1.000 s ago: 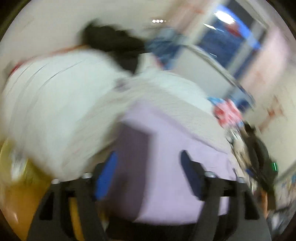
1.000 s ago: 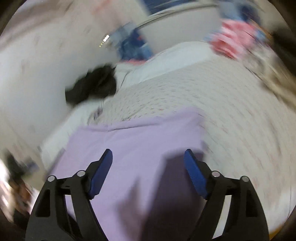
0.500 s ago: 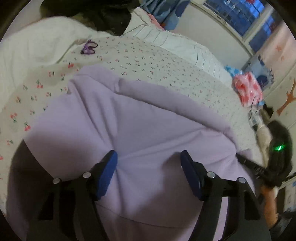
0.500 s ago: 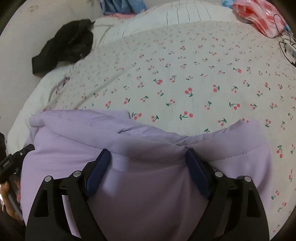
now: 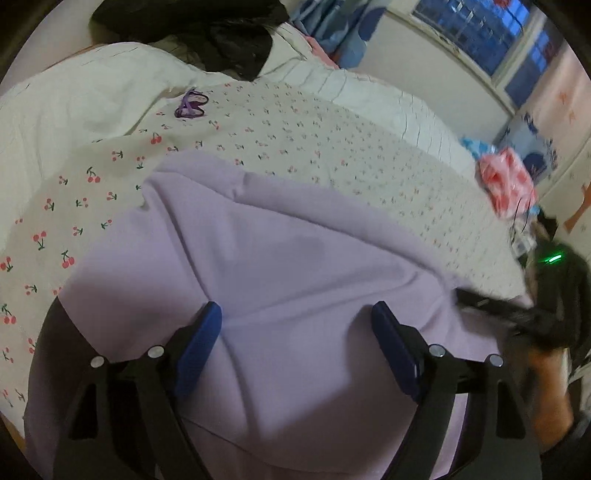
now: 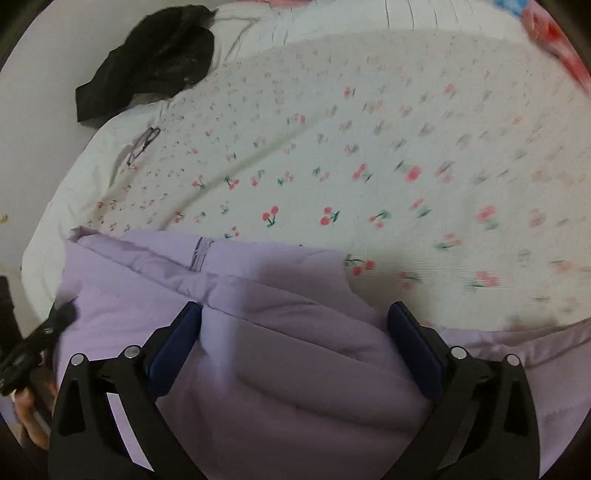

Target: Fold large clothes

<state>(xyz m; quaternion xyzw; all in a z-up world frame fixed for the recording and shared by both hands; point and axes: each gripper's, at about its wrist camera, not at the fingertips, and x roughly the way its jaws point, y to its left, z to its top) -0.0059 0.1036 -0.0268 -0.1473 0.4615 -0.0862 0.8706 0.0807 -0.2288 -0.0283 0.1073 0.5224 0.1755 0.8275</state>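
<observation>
A large lilac padded garment [image 5: 280, 266] lies crumpled on a bed with a cherry-print sheet [image 5: 288, 125]. My left gripper [image 5: 295, 332] is open, low over the garment's middle, with fabric bulging between its blue pads. My right gripper [image 6: 295, 332] is open over a thick bunched part of the same garment [image 6: 288, 354], near a folded edge with a seam tab. The right gripper also shows in the left wrist view [image 5: 517, 314] at the garment's right edge, and the left gripper in the right wrist view [image 6: 33, 343] at its left edge.
A black garment [image 5: 207, 33] lies at the head of the bed on white bedding [image 5: 74, 103]. Purple glasses [image 5: 192, 103] rest on the sheet. A pink-red bundle [image 5: 506, 184] sits at the far right. The cherry sheet [image 6: 369, 147] stretches beyond the garment.
Both grippers have swung down from a blurred high view to just over the lilac garment. The garment now lies bunched on the bed, and the right gripper has sunk closer into it.
</observation>
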